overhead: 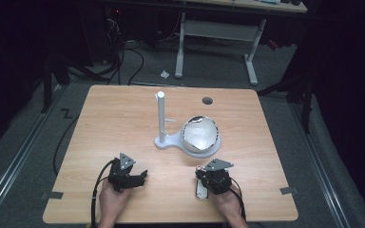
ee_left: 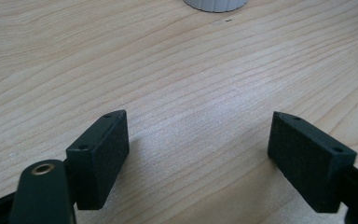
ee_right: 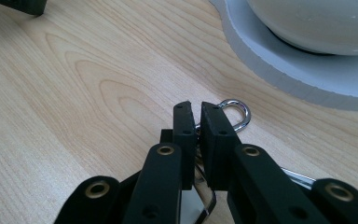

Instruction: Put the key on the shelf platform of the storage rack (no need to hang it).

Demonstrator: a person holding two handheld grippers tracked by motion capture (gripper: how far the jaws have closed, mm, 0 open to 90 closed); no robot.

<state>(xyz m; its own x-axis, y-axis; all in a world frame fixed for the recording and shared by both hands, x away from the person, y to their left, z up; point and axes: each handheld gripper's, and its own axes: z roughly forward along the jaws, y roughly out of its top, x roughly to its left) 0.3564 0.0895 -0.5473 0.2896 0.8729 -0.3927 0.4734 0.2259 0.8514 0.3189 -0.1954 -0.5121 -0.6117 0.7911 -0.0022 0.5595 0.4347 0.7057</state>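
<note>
Right tool clamps the metal ring low on the worktop, apparently to lift it; left tool rests open.

I was working in what looked like a lab or test room, kept dark around the bench. A bare wooden table stood on grey carpet, with black cables trailing across the floor, a white-legged height-adjustable desk behind, and tape marks on the carpet.
</note>
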